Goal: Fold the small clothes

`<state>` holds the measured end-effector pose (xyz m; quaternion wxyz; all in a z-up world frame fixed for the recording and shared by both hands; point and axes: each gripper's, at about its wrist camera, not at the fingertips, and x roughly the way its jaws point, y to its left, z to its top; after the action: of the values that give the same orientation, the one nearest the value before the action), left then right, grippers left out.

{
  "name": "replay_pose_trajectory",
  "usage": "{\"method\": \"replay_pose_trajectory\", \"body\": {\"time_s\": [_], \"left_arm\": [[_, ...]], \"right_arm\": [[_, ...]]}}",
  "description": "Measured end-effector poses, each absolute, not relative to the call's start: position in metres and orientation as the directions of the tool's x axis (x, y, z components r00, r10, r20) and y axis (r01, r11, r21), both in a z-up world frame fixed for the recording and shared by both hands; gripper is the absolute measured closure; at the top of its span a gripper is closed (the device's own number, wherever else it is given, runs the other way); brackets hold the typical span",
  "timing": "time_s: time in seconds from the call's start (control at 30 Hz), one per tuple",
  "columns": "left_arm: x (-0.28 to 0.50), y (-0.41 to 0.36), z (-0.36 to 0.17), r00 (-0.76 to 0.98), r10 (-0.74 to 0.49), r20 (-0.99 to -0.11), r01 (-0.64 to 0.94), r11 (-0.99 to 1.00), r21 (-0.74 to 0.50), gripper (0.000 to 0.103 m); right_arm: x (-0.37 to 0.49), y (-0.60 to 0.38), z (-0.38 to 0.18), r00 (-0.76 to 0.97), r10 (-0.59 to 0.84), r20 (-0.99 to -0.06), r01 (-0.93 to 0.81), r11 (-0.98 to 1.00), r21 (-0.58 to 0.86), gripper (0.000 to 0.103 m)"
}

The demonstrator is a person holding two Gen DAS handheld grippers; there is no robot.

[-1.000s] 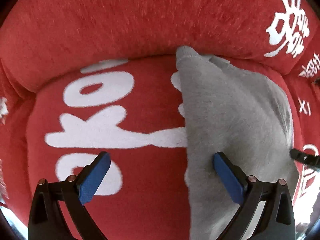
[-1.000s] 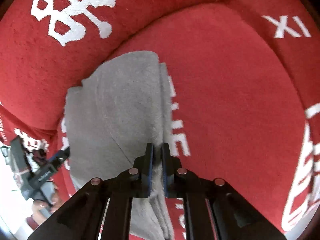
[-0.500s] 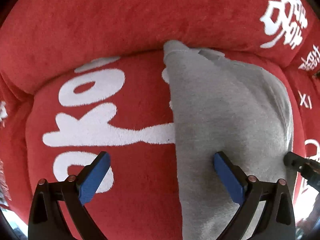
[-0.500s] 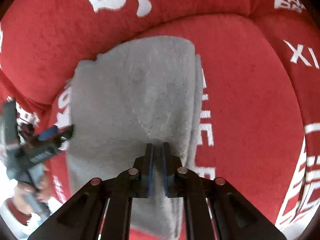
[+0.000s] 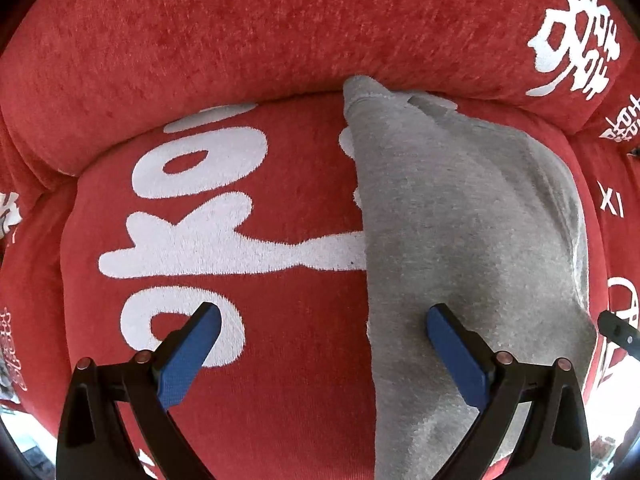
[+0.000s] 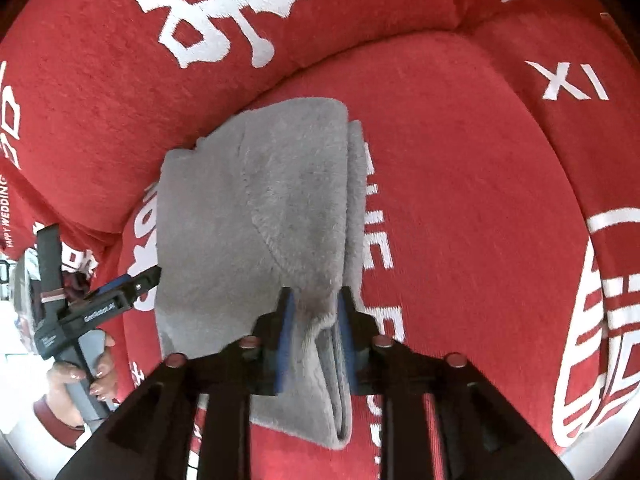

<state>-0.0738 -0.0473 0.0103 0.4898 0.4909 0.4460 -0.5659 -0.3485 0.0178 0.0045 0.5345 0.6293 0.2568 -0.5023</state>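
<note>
Folded cloth point(image 5: 460, 240) lies flat on sofa seat cushion point(image 5: 280, 360), far end touching back cushion point(image 5: 240, 40). Left wrist view: cloth on right half of seat, its straight left edge running front to back, covering ends of the seat's large lettering point(image 5: 192, 240) on the left. Left hand-held gripper point(image 5: 320, 344) above that edge, one finger over bare seat, other over cloth. Right hand-held gripper point(image 6: 316, 320) at near right edge of cloth, stacked layers between its fingers. A hand point(image 6: 86, 376) far left, beyond the seat.

One folded grey garment point(image 6: 256, 208), one red cushion point(image 6: 472, 184), two grippers: left gripper point(image 5: 322, 330), right gripper point(image 6: 314, 312).
</note>
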Motion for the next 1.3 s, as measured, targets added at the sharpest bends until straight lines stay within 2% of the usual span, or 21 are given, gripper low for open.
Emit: {"method": "replay_pose_trajectory", "body": {"time_s": [0.43, 0.63, 1.0, 1.23, 1.27, 1.3], "left_arm": [[-0.072, -0.047, 0.013, -0.065, -0.114, -0.991, 0.994, -0.1, -0.053, 0.0], [-0.074, -0.044, 0.018, -0.093, -0.117, -0.989, 0.99, -0.118, -0.079, 0.0], [-0.067, -0.052, 0.005, -0.175, -0.037, -0.984, 0.982, -0.074, -0.172, 0.0], [-0.06, -0.061, -0.007, -0.313, 0.001, -0.95, 0.95, -0.008, -0.313, 0.0], [-0.06, -0.061, -0.007, -0.327, 0.004, -0.945, 0.945, 0.001, -0.327, 0.0], [-0.061, -0.062, -0.007, -0.332, 0.004, -0.943, 0.943, 0.001, -0.332, 0.0]], "right_arm": [[-0.346, 0.025, 0.002, 0.402, -0.209, -0.892, 0.832, -0.323, 0.45, 0.068], [-0.355, 0.03, 0.001, 0.41, -0.217, -0.886, 0.814, -0.352, 0.463, 0.06], [-0.371, 0.028, -0.013, 0.444, -0.234, -0.865, 0.761, -0.412, 0.501, 0.06], [-0.376, 0.004, -0.041, 0.555, -0.278, -0.784, 0.651, -0.441, 0.618, 0.06], [-0.375, 0.002, -0.045, 0.572, -0.274, -0.773, 0.633, -0.452, 0.628, 0.066], [-0.375, -0.001, -0.047, 0.573, -0.269, -0.774, 0.633, -0.455, 0.626, 0.089]]}}
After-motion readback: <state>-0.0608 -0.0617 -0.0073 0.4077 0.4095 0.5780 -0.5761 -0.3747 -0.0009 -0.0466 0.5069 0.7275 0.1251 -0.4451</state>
